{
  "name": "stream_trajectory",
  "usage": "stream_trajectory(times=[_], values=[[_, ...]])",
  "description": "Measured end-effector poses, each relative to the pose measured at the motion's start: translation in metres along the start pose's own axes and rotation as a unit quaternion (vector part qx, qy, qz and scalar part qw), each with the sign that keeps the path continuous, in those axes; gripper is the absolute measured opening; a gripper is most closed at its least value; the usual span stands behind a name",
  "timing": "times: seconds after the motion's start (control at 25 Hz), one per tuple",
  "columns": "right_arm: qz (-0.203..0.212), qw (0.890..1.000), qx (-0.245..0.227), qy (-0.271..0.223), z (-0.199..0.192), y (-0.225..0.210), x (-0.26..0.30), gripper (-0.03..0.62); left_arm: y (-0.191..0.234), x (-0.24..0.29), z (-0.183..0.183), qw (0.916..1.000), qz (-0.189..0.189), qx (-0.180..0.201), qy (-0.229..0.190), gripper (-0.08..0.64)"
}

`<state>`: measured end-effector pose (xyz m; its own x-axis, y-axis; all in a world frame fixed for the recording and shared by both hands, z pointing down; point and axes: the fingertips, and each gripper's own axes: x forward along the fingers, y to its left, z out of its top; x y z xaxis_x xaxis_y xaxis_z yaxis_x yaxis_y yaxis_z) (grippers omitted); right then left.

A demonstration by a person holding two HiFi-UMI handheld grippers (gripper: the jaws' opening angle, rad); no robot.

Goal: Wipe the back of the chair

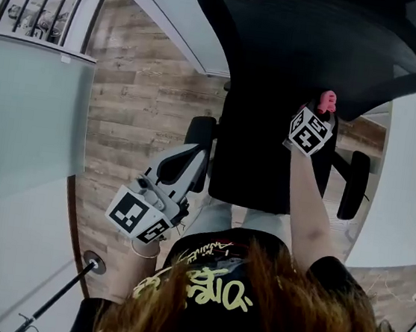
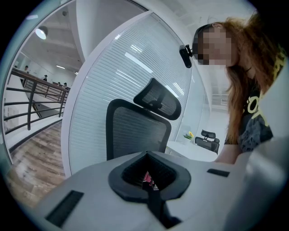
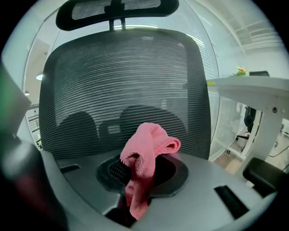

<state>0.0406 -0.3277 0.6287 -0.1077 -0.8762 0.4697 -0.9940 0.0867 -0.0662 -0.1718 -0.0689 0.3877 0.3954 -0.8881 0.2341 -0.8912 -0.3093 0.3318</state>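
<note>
1 pink cloth [image 3: 146, 149] is being pinched in the jaws of the right gripper [image 3: 135, 180]. The jaws of the left gripper [image 2: 149, 180] are being pressed together. Just beyond the cloth, 1 chair [image 3: 126, 76] is being faced, its black mesh back upright under 1 headrest [image 3: 117, 11].

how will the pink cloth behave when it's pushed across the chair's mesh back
Probably floppy: the pink cloth droops over the right gripper pinching it, so it should fold and bunch. It looks light and soft, and may drag slightly on the mesh chair back.
</note>
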Motion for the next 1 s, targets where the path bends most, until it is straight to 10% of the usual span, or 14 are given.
stream_trajectory(times=[1.0], values=[[0.053,0.998,0.028,0.024,-0.047,0.155,-0.023,0.083,0.063,-0.055,-0.008,0.9998,0.008,-0.017,0.003,-0.006]])
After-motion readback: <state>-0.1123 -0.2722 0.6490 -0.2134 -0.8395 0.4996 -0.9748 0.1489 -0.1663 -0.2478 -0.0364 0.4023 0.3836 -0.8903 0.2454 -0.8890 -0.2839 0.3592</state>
